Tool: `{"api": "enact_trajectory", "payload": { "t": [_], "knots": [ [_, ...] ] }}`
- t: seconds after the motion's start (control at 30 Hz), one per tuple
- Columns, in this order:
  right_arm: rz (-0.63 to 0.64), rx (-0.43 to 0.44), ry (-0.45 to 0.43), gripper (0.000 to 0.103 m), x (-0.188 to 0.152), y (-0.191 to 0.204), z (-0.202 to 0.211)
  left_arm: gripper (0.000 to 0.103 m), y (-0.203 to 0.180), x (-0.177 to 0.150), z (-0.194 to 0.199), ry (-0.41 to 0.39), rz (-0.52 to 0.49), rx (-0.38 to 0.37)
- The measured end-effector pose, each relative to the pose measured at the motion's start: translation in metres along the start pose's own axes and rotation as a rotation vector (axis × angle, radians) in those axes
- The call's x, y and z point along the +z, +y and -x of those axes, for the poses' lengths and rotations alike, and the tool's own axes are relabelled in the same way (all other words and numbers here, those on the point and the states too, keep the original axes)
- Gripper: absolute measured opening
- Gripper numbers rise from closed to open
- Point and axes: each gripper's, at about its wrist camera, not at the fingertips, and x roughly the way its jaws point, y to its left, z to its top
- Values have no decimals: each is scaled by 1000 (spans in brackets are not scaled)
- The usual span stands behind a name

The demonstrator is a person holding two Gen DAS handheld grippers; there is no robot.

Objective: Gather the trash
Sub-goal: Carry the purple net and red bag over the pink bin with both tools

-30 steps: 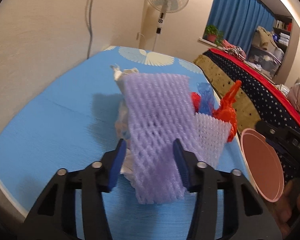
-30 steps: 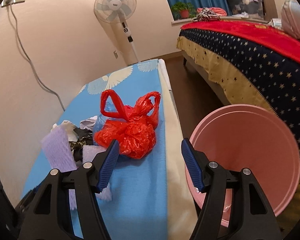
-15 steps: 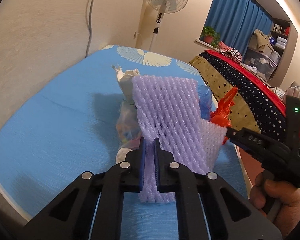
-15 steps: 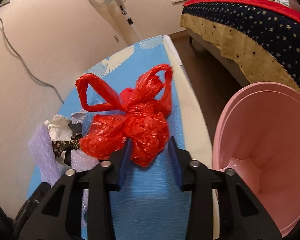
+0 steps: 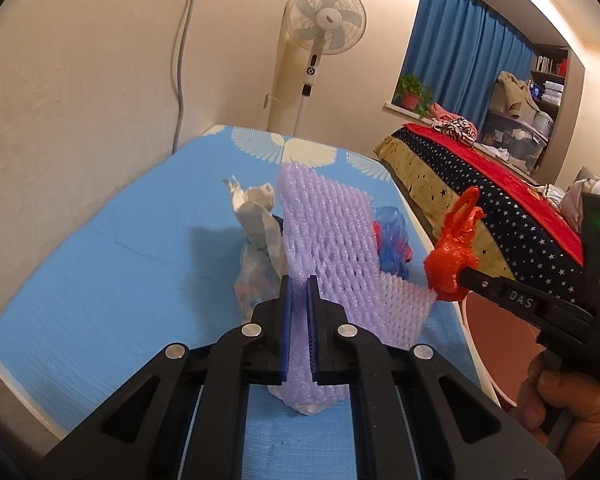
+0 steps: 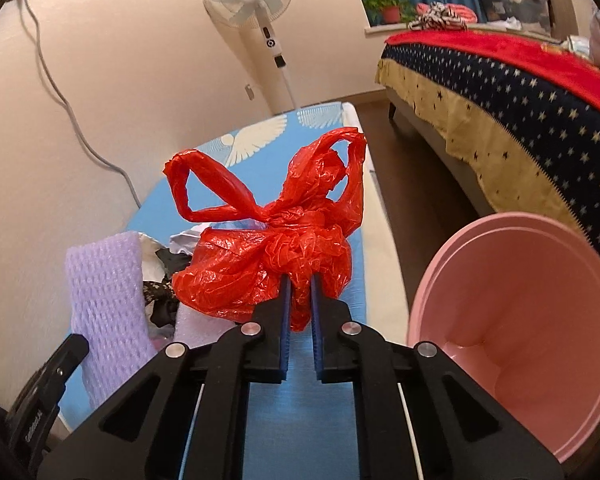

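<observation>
My left gripper (image 5: pixel 299 284) is shut on a purple foam net (image 5: pixel 328 236) and holds it upright above the blue table (image 5: pixel 100 280); the net also shows in the right wrist view (image 6: pixel 104 280). My right gripper (image 6: pixel 300 284) is shut on a knotted red plastic bag (image 6: pixel 276 252), lifted off the table; the bag also shows in the left wrist view (image 5: pixel 454 252). A pink bin (image 6: pixel 520 320) stands right of the table, open toward me.
A crumpled white wrapper (image 5: pixel 256 216), a blue bag (image 5: pixel 392 236), a white foam net (image 5: pixel 404 304) and dark scraps (image 6: pixel 160 292) lie on the table. A standing fan (image 6: pixel 256 4) is at the far end. A bed (image 6: pixel 520 80) stands on the right.
Both grippers have closed, the left on the purple foam net and the right on the red bag. Both pieces have been lifted off the table.
</observation>
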Motion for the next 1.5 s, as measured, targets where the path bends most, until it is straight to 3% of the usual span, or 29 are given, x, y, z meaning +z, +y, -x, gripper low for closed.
{"api": "enact_trajectory", "payload": {
  "t": [0.33,0.73,1.17,1.5],
  "knots": [
    [53,-78,-41,9,-6,1,46,7,-5,4,15,-33,-25,21],
    [34,-133,-109,9,-3,-14,97,7,-35,7,33,-64,-75,-7],
    [-8,-167,-135,10,3,-29,109,7,-67,11,45,-77,-116,-49],
    [-24,-207,-145,10,4,-38,105,7,-78,7,33,-64,-128,-65]
  ]
}}
